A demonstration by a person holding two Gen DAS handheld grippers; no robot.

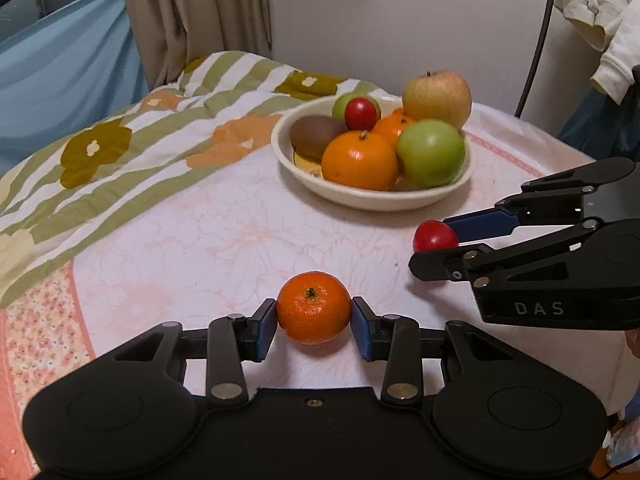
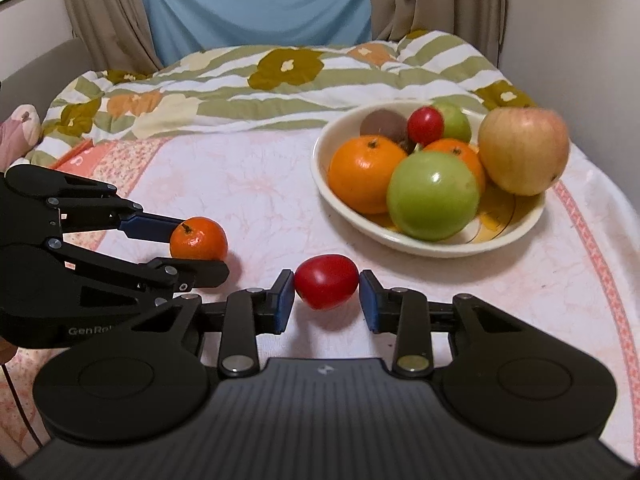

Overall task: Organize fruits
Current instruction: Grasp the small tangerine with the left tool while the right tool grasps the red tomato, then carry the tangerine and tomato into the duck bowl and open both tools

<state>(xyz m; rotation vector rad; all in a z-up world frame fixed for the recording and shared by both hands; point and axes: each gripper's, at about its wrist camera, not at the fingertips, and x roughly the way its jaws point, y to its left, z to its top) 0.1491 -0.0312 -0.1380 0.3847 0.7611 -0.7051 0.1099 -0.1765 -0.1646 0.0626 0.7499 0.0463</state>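
A small mandarin (image 1: 313, 307) (image 2: 198, 239) rests on the pink floral tablecloth (image 1: 192, 240), and my left gripper (image 1: 314, 320) (image 2: 200, 250) is shut on it, one blue pad against each side. To its right lies a small red tomato-like fruit (image 1: 434, 236) (image 2: 326, 280), held between the pads of my right gripper (image 2: 326, 292) (image 1: 434, 246), which is shut on it. Behind both stands a cream bowl (image 1: 380, 202) (image 2: 400, 240) piled with apples, oranges, a kiwi and another small red fruit.
A striped flowered quilt (image 1: 100, 152) (image 2: 280, 80) is bunched along the table's far and left side. Curtains and a wall stand behind the table. A pale garment (image 1: 600, 20) hangs at the right. The two grippers sit close side by side.
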